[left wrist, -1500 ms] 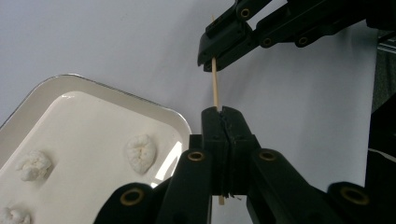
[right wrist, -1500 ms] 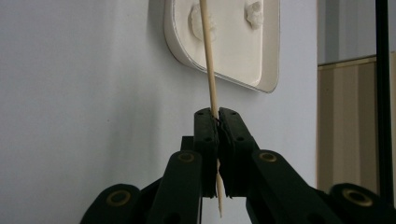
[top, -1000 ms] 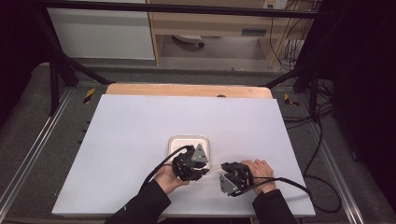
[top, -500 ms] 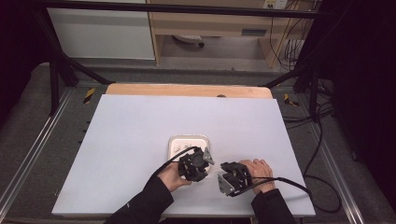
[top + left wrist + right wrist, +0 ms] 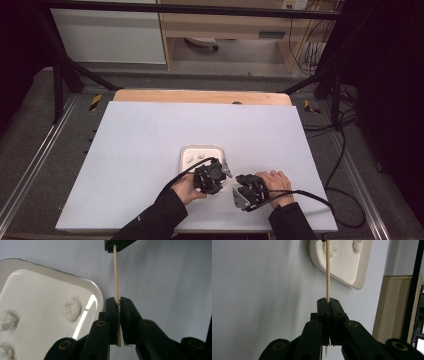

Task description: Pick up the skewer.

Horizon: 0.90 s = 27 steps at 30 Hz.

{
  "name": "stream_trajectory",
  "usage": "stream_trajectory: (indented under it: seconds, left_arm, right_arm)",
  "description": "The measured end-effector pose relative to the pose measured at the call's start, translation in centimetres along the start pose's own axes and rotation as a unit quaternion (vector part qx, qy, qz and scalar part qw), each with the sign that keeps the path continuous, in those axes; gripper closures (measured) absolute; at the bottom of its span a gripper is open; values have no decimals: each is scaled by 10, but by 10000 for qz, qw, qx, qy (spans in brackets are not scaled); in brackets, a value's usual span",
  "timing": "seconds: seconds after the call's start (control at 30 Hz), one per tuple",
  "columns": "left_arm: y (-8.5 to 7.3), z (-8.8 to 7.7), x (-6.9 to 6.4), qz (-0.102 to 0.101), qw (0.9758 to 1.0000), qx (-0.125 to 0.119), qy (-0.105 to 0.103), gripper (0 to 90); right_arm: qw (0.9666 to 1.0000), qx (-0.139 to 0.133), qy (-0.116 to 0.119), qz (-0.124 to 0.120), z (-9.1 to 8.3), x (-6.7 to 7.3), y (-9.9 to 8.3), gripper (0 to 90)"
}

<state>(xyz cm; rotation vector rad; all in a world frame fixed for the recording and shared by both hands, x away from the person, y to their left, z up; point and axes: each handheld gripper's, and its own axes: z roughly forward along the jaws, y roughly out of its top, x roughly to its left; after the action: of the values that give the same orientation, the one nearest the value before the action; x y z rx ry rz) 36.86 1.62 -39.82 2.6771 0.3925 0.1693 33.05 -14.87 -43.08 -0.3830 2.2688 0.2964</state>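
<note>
A thin wooden skewer [image 5: 115, 277] runs between my two grippers just off the near right corner of a white tray [image 5: 186, 152]. My left gripper [image 5: 118, 300] has just been closing and is shut on the skewer's one end. The right gripper [image 5: 328, 300] is shut on the other end, and its jaws appear at the top of the left gripper view [image 5: 120, 245]. In the high view the left gripper [image 5: 219, 175] and right gripper [image 5: 240, 188] face each other closely. Small white lumps [image 5: 71, 308] lie in the tray.
The tray [image 5: 342, 267] sits near the middle of a pale table sheet [image 5: 150, 135]. A wooden board edge [image 5: 200, 96] runs along the far side. Cables [image 5: 310, 195] trail from the grippers toward the right. Black frame rails border the table.
The left gripper has shifted slightly toward the near side and the right gripper, away from the tray. The right hand has stayed put.
</note>
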Motion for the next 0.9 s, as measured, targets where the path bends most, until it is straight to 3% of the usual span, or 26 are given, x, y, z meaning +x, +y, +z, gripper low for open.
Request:
stream_trajectory:
  seconds: [0.3,0.4,0.7,0.77,0.83,0.87,0.9]
  left_arm:
    - [2,1,-2,40,9999,95,60,880]
    - [2,2,-2,49,9999,123,103,884]
    - [1,-1,-2,-63,9999,-13,113,886]
    - [0,-2,-1,-75,9999,-19,116,886]
    - [-2,-3,-1,-105,9998,-56,150,885]
    - [-4,-4,0,-124,9998,-77,161,885]
    - [-6,-5,1,-131,9997,-78,184,885]
  right_arm:
    - [9999,-56,3,-109,0,-1,0,889]
    - [10000,-35,17,-47,0,1,1,889]
    - [10000,15,-69,-14,-2,-1,1,882]
    - [9997,-74,-113,195,-3,-2,0,852]
    - [9982,-153,-153,551,-5,-5,-1,780]
    - [9982,-153,-153,551,-5,-5,-1,780]
    - [9972,-228,-147,701,-7,-7,-2,748]
